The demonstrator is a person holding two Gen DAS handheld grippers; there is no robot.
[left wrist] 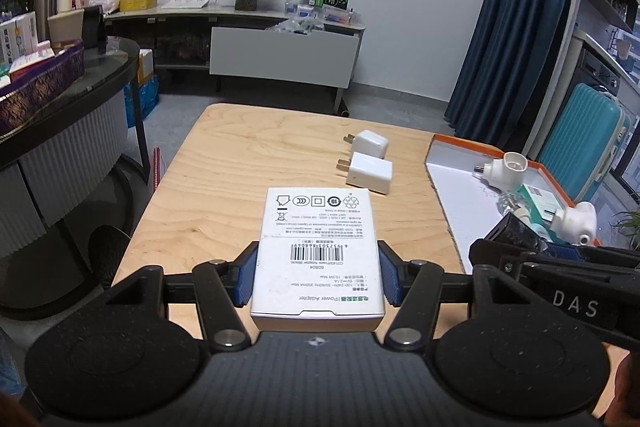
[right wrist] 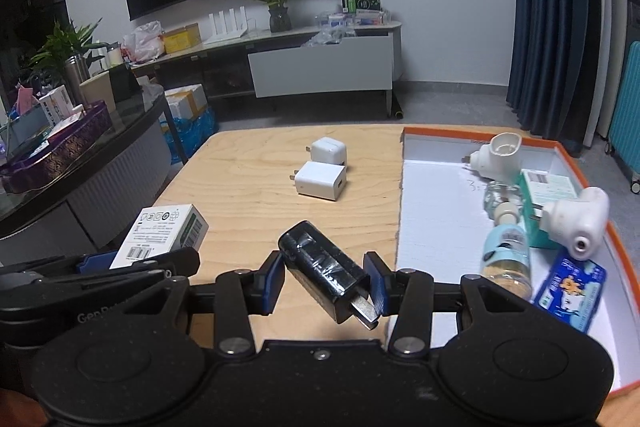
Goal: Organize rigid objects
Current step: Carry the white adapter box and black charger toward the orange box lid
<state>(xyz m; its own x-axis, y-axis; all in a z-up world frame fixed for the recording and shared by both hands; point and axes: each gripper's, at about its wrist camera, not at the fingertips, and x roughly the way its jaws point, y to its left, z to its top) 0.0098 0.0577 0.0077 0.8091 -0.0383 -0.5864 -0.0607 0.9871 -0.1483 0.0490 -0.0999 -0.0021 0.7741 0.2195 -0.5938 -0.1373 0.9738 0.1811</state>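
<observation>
Both grippers are tilted downward over the pale wooden table (left wrist: 224,163), side by side and close together. The left gripper (left wrist: 317,275) clamps a white power adapter box (left wrist: 318,251) by its long sides, blue pads (left wrist: 247,277) pressed against it, barcode face up and the box lifted clear of the tabletop. Just to its right, the right gripper (right wrist: 325,285) is closed on a black charger plug (right wrist: 320,267) wrapped in shiny film; the plug sits skewed between the pads, its metal prongs (right wrist: 362,311) pointing back toward the handle and down to the right.

Farther out on the table two white charger cubes (right wrist: 323,173) lie touching one another, prongs pointing left. To the right sits an orange-rimmed tray (right wrist: 440,227) with a white floor, holding two white plug-in vaporizer heads (right wrist: 576,223), a small clear bottle (right wrist: 506,255), a teal carton (right wrist: 548,195) and a blue packet (right wrist: 570,293). The black plug hangs just beside the tray's near left edge.
</observation>
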